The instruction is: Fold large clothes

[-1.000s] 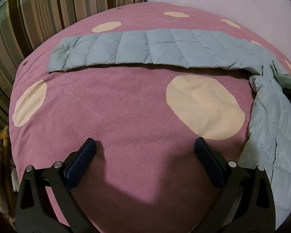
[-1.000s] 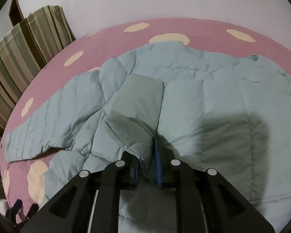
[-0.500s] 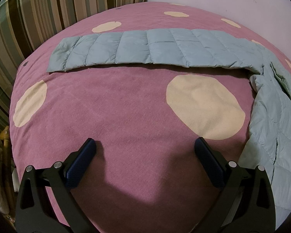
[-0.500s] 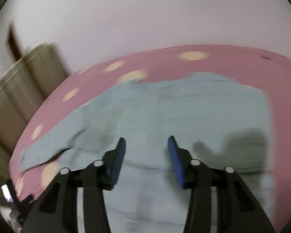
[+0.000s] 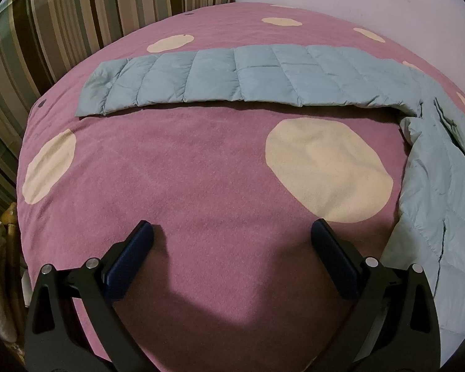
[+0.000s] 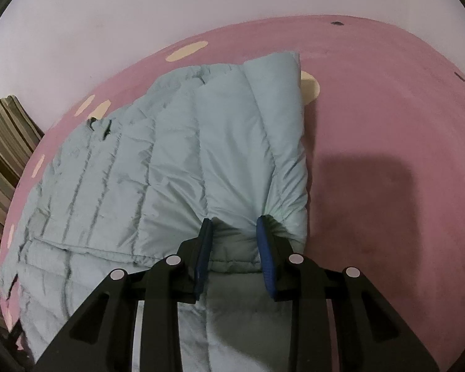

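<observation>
- Left gripper (image 5: 231, 232), in the left wrist view, hovers with jaws spread wide and holding nothing, above a pink bedspread (image 5: 186, 170) with cream dots.
- Beyond it, one sleeve (image 5: 232, 77) of a pale blue quilted jacket lies flat and straight across the bed; the jacket's body trails off at the right edge. Striped cushions (image 5: 62, 15) stand behind.
- Right gripper (image 6: 235, 232), in the right wrist view, has its blue pads partly apart with a puffy fold of the jacket (image 6: 170, 155) bunched between them; whether they grip it I cannot tell.
- Jacket looks light, soft, springy and probably slick; a seam or hem edge should give the surest hold.
</observation>
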### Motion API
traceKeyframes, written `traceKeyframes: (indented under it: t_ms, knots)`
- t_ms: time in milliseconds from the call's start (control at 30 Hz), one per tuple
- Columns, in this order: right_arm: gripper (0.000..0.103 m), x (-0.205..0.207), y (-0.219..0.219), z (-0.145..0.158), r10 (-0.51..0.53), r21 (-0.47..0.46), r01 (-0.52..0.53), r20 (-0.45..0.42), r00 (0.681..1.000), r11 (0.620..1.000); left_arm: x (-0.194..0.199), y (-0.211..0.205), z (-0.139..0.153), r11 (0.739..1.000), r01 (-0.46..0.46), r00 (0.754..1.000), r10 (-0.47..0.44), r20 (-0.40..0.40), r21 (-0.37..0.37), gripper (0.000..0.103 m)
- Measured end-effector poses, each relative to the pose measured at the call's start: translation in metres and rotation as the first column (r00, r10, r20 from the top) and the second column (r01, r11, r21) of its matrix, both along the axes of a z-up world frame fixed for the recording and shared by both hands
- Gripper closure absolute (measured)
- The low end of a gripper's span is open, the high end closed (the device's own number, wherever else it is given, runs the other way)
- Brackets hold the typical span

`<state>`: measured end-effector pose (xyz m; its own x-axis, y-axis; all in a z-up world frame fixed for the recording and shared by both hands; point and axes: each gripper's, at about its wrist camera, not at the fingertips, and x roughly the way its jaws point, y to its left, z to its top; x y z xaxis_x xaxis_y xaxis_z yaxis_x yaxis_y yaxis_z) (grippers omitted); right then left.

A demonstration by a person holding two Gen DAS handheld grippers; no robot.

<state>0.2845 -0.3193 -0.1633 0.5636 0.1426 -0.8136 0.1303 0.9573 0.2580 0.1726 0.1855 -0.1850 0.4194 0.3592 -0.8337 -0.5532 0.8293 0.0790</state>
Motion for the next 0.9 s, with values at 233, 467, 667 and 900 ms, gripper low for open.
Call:
traceKeyframes:
  t_ms: [233, 467, 667, 900]
  knots:
    - [0.073, 0.026, -0.023, 0.046, -0.03, 0.005, 0.03, 0.125, 0.992, 1.0, 0.0, 0.001, 0.0, 1.0, 0.002, 1.0, -0.002, -0.002, 0.001, 0.002]
    - [0.073, 0.084, -0.033, 0.032, -0.055, -0.009, 0.056, 0.09, 0.994, 0.998, 0.0, 0.001, -0.001, 1.0, 0.003, 1.0, -0.003, -0.004, 0.005, 0.002]
    - [0.073, 0.104, -0.032, -0.019, -0.056, -0.03, 0.055, -0.026, 0.998, 0.998, -0.001, 0.0, -0.002, 1.0, 0.004, 1.0, -0.004, -0.006, 0.007, 0.002]
    - [0.055, 0.066, -0.013, 0.03, -0.025, -0.062, 0.029, 0.064, 0.998, 0.998, -0.001, 0.001, -0.001, 1.0, 0.004, 1.0, -0.004, -0.003, 0.002, 0.002]
